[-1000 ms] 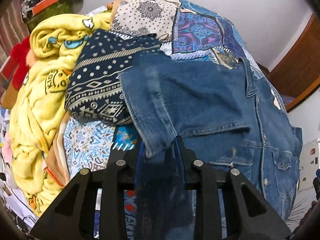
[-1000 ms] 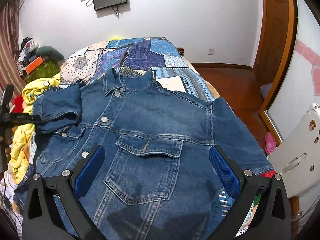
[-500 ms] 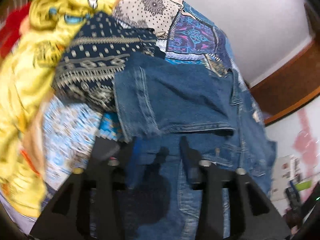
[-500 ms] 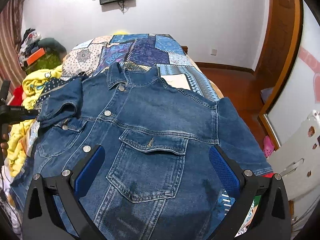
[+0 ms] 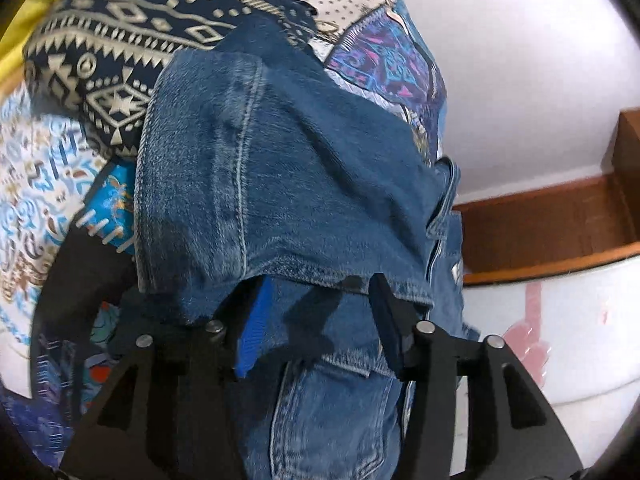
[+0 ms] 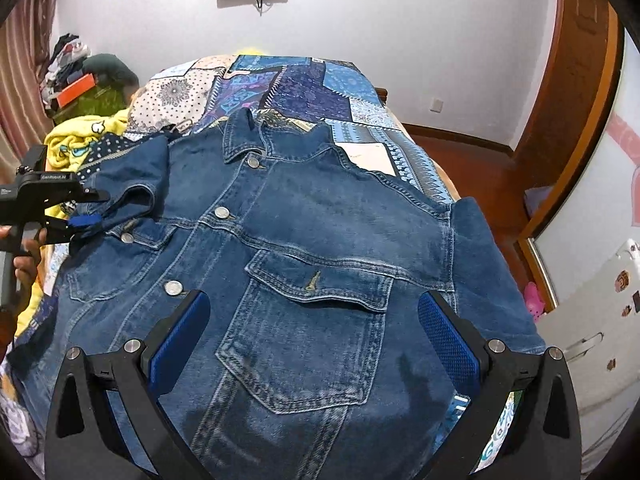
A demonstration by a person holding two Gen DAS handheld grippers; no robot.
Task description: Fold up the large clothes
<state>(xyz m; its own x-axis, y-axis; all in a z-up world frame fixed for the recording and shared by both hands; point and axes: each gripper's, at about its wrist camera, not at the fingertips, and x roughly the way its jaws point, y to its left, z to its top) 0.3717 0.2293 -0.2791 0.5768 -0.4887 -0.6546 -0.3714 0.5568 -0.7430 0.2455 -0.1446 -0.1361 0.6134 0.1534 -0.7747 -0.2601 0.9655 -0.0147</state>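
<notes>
Denim fills the left wrist view: the folded sleeve of the denim jacket lies doubled over the jacket's front, its cuff edge draped just above the left gripper. The jaws are opening, roughly half apart, and the blue pad presses nothing; only the jacket front shows between the fingers. Beyond the sleeve sits a navy patterned cloth on the patchwork bedspread. Risk here, as I judge it: the stiff sleeve could spring back off the jacket once released, or its hem could snag on a fingertip as the gripper withdraws, dragging the fold open.

From the right wrist view, the denim jacket lies face up, buttoned, spread across the patchwork bedspread, collar toward the wall. The right gripper hovers above the chest pocket, jaws wide apart and holding nothing. The left gripper sits at the jacket's left edge by the folded sleeve, a hand behind it. The far sleeve hangs toward the bed's edge, beside the yellow blanket's opposite side; a careless pull there could slide the whole jacket off square.
</notes>
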